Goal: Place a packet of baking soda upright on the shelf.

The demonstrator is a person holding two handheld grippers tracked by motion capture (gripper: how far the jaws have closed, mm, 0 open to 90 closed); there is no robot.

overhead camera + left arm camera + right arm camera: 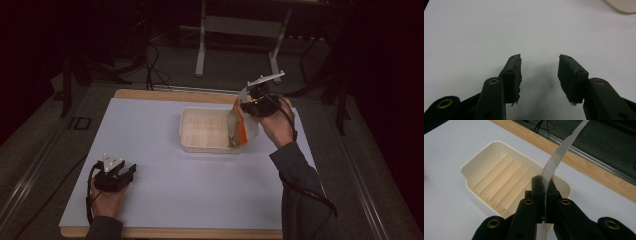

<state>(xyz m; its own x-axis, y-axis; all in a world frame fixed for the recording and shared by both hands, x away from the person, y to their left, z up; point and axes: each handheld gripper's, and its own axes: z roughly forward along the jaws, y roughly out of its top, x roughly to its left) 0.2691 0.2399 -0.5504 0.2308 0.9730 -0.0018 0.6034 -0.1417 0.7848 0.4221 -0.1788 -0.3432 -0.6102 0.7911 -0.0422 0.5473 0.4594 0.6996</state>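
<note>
my right gripper (248,101) is up off the table, its jaws pinched tight on the top edge of a silvery bag (239,126) with an orange patch on its side. in the right gripper view the bag's edge (554,160) runs as a thin bright strip up between my jaws and away past them. the bag hangs down from my right gripper into the near end of a cream tray (192,145), a shallow tub with raised ribs along its floor (499,180), lying just beyond and below those jaws. whether the bag's bottom touches the tray floor i cannot tell. my left gripper (131,171) sits low over the white table top (150,200), well apart from the tray, its jaws (539,75) spread wide with bare white surface between them. a corner of the tray (621,5) shows far ahead of my left jaws, off to their right.
</note>
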